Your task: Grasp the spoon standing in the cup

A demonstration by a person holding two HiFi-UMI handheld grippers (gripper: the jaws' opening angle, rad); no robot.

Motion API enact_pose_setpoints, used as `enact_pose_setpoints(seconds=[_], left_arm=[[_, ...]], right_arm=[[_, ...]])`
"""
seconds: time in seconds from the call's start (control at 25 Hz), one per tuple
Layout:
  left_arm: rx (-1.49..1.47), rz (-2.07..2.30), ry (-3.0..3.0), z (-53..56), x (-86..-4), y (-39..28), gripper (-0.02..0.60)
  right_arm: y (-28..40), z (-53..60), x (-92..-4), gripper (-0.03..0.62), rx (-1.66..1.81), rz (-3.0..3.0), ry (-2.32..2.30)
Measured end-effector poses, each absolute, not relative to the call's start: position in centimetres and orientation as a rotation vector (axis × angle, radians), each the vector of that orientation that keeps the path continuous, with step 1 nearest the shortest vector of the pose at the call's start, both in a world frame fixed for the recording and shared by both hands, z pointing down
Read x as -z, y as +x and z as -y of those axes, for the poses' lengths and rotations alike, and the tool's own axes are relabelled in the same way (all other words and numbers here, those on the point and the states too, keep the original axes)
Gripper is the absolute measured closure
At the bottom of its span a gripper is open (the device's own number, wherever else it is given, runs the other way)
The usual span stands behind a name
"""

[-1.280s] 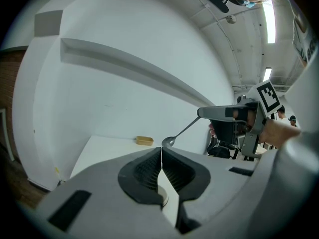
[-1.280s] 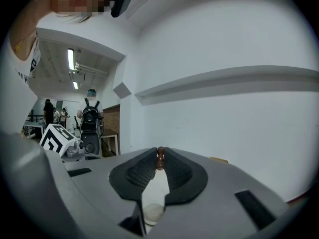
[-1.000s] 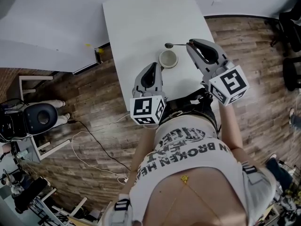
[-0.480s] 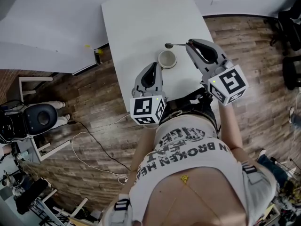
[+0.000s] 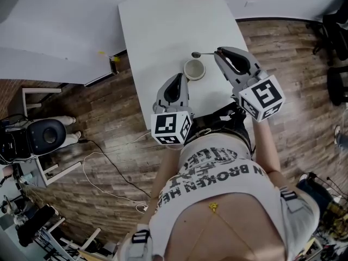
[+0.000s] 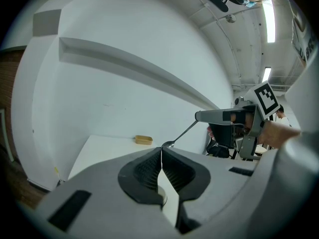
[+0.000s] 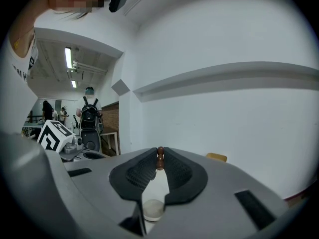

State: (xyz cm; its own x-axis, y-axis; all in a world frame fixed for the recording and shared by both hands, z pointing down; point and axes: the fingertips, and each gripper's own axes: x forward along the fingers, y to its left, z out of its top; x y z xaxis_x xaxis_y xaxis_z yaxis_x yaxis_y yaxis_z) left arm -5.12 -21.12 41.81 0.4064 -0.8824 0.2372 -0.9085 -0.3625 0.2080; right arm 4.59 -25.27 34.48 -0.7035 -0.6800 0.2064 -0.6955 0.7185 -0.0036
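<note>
the spoon point(image 5: 203, 53) is not standing in the cup point(image 5: 194, 68): it lies nearly level in the air just beyond the cup's far rim, bowl end pointing to the left, handle end caught in the right gripper point(image 5: 219, 51). the right gripper view shows those jaws pinching the brown tip of the handle point(image 7: 160, 158). over the last second almost nothing has shifted; the spoon and the right gripper have drifted only a touch, and the grip looks unchanged. the left gripper point(image 5: 178, 77) hangs just on the near side of the cup with its jaws pressed together on nothing, and has not moved either. the cup sits upright and empty on the white worktop point(image 5: 157, 26), near its right edge. judged from this, the grasp itself looks done and the hold seems steady.
</note>
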Motion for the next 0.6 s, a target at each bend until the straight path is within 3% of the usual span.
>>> enact_pose_setpoints(seconds=[0.6], left_arm=[[-0.134, 1.555, 2.351, 21.4, -42.4, -5.2, 0.577]], right_arm=[[4.2, 25.8, -36.5, 0.551, -0.153, 2.69, 1.072]])
